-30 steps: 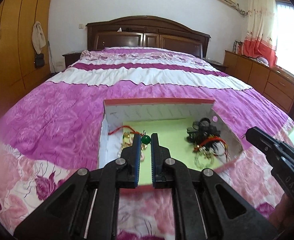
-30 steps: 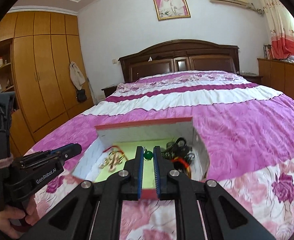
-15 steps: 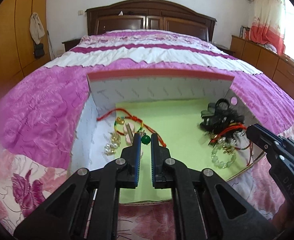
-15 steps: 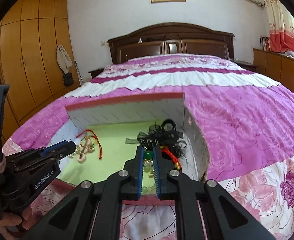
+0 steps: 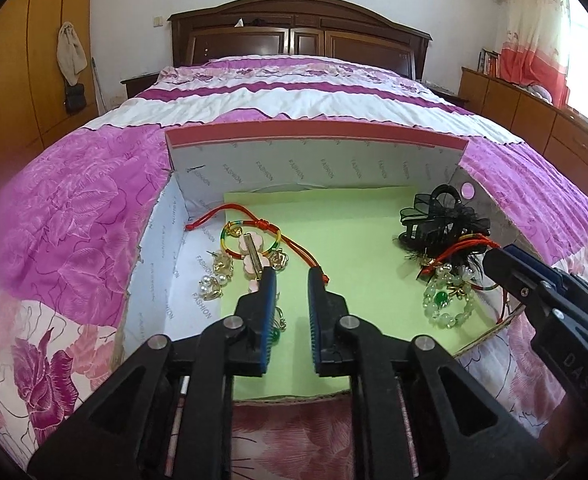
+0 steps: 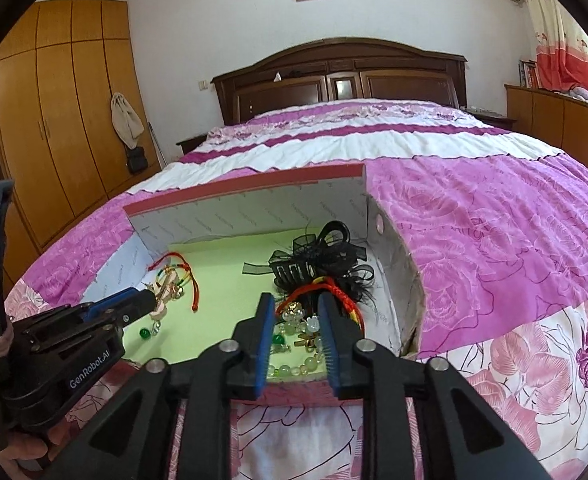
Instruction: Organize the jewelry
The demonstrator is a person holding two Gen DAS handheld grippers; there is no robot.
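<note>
Box (image 5: 314, 168) sits on the bed (image 5: 74, 220), headboard (image 5: 298, 32) behind it. In the box, left side: bracelets (image 5: 250, 240) and earrings (image 5: 214, 280). Right side: hair clip (image 5: 442, 220) at the back, bead bracelet (image 5: 450, 304) in front of it. My left gripper (image 5: 292, 276) is over the left pile, my right gripper (image 6: 296, 304) over the right pile.

Both grippers lowered into box (image 5: 318, 168); jaws just opened, green pendants (image 6: 145, 333) dropped.

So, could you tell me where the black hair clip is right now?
The black hair clip lies in the far right corner of the box, on the green liner, just beyond the pale green bead bracelet.
</note>
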